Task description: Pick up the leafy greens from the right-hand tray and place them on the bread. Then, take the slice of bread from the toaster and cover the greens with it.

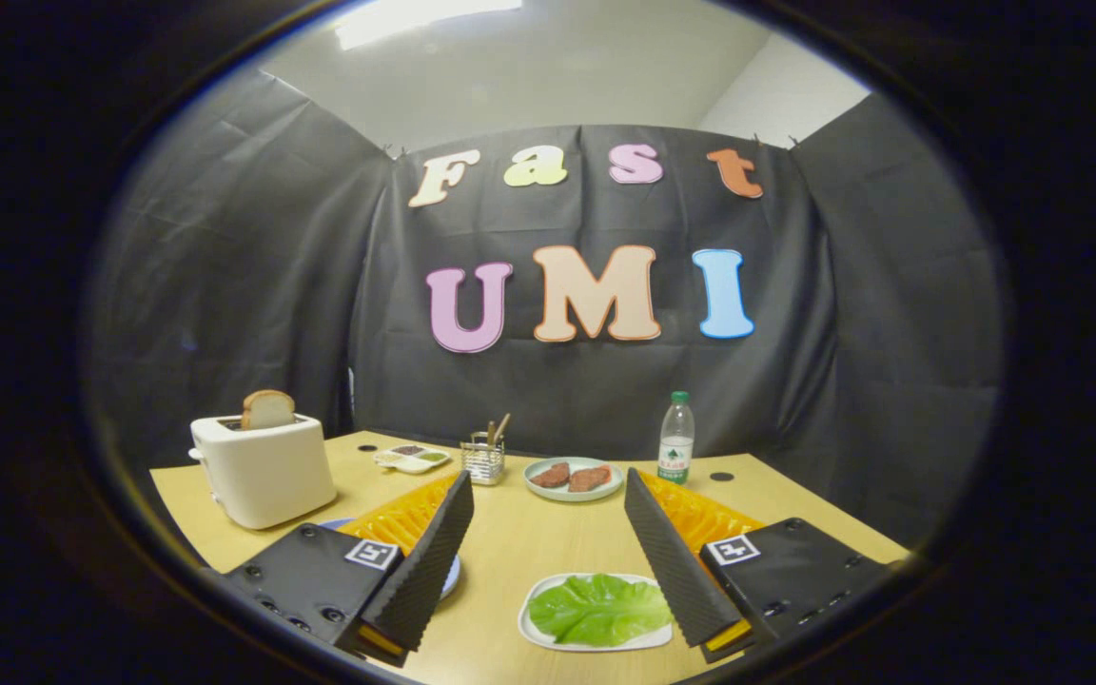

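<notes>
With the leafy greens [599, 609] lying flat on their white tray [538, 636] at the near edge of the surface [510, 552], between the fingers and nearer the right one, the pick-up is the step in hand, and nothing has been lifted yet. To do it well, I'd say bring the gripper [548, 561] down over the middle of the leaf, tips low enough to catch its thickness without scraping the tray, then close gently so the leaf folds rather than tears. The fingers stand wide open, gripping nothing and touching nothing that I can see. A blue plate [451, 574] peeks out behind the left finger; whether the bread sits on it, I cannot tell, it's hidden. Over toward the far left corner, the toaster [263, 471] waits with the slice of bread [267, 409] standing up out of its slot. Further back sit a plate of meat [573, 478], a water bottle [676, 438], a cutlery holder [483, 459] and a small sauce dish [412, 459].
</notes>
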A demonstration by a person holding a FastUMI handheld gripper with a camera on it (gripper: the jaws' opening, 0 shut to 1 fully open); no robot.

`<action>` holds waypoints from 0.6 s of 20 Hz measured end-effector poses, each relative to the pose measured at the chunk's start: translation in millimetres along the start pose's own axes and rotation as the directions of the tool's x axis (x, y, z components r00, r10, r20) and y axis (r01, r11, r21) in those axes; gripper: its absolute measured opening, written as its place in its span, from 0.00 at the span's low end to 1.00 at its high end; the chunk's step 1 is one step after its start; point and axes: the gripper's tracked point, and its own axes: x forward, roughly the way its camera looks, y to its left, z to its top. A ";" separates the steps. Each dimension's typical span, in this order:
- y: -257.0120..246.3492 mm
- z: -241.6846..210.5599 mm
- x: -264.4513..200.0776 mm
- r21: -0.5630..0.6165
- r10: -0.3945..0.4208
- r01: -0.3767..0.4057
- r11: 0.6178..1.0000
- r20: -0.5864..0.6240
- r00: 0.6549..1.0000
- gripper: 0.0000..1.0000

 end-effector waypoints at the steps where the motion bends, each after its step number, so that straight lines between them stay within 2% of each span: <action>1: -3.2 -1.7 -0.1 0.007 -0.005 0.005 1.000 -0.005 1.000 1.00; 7: -34.4 -17.3 1.0 0.023 -0.057 0.058 0.998 -0.049 0.997 1.00; 12: -79.0 -46.2 0.2 -0.005 -0.169 0.170 0.985 -0.135 0.976 1.00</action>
